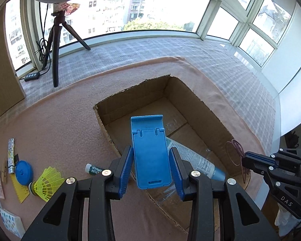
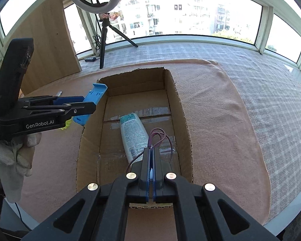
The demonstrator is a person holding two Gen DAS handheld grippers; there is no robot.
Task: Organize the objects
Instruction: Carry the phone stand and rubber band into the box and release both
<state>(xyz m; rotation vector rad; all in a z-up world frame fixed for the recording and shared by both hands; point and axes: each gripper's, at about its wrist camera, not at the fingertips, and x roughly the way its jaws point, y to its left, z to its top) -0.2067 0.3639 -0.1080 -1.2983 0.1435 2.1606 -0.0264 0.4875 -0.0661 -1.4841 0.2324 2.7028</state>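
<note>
Pouch (image 1: 11,224) cut off (left edge); tube (image 1: 198,163) part-hidden.

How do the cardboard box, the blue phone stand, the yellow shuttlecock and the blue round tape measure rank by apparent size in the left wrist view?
1. cardboard box
2. blue phone stand, though nearest the camera
3. yellow shuttlecock
4. blue round tape measure

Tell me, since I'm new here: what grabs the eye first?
A blue phone stand clamped in the left gripper over the near left rim of the open cardboard box. The right gripper pinches purple rubber bands above a white tube lying inside.
</note>
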